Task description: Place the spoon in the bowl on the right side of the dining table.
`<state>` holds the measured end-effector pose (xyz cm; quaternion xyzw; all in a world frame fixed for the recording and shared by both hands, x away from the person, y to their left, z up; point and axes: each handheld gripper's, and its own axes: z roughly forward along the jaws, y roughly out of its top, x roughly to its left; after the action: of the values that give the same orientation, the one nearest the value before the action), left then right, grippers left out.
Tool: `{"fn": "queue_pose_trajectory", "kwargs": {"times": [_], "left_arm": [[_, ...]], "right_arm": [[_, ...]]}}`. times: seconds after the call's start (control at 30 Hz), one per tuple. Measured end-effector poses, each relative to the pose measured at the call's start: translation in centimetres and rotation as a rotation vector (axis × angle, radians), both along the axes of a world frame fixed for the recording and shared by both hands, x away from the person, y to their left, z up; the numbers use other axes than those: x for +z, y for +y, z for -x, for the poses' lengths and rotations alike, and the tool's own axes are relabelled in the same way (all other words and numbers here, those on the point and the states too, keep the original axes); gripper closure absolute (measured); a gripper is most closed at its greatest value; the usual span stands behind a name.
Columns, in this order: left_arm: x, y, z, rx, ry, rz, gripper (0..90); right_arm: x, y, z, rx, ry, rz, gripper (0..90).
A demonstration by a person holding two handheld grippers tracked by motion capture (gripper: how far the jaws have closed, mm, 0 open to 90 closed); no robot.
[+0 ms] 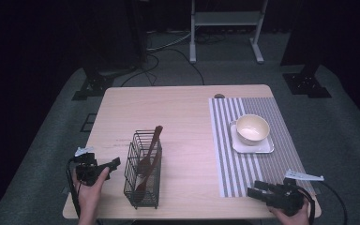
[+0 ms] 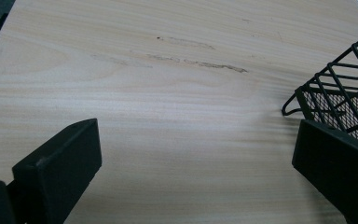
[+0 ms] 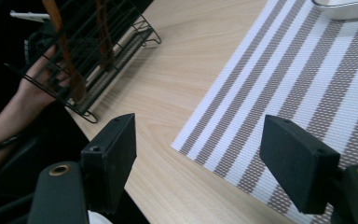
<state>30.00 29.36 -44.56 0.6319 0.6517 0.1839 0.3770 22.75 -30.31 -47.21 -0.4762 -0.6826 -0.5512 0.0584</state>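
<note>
I count one wire basket (image 1: 143,180) holding two wooden utensils (image 1: 146,159), one bowl (image 1: 251,128) on one square plate (image 1: 265,147), one striped placemat (image 1: 243,173), and my two grippers (image 1: 115,162).

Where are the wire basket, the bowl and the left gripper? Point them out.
wire basket (image 1: 132,187): high view, its near left wall.
bowl (image 1: 252,128): high view, its inside.
left gripper (image 1: 116,162): high view, at its jaw tips.

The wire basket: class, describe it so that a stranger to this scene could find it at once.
Start at the wooden table and look to its near left part, beside the left gripper. The wire basket stands there, black and open-meshed. Unlike the bowl on the striped mat, it holds brown wooden utensils.
</note>
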Motion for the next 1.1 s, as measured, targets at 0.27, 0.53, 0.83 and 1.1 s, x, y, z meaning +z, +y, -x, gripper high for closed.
{"fn": "queue_pose_trajectory", "kwargs": {"times": [0.27,0.53,0.83,1.1], "left_arm": [[0.1,0.1,0.1,0.006,-0.003,-0.001,0.2],[0.0,0.6,0.2,0.017,-0.002,0.005,0.2],[0.0,0.7,0.2,0.018,-0.004,0.007,0.2],[0.1,0.6,0.2,0.016,-0.006,0.005,0.2]], "right_arm": [[0.1,0.4,-0.2,0.013,0.017,-0.046,25.9],[1.0,1.9,-1.3,0.051,0.023,-0.025,26.0],[1.9,3.3,-2.1,0.091,0.017,0.001,26.0],[2.6,4.4,-2.8,0.137,0.012,0.003,26.0]]}}
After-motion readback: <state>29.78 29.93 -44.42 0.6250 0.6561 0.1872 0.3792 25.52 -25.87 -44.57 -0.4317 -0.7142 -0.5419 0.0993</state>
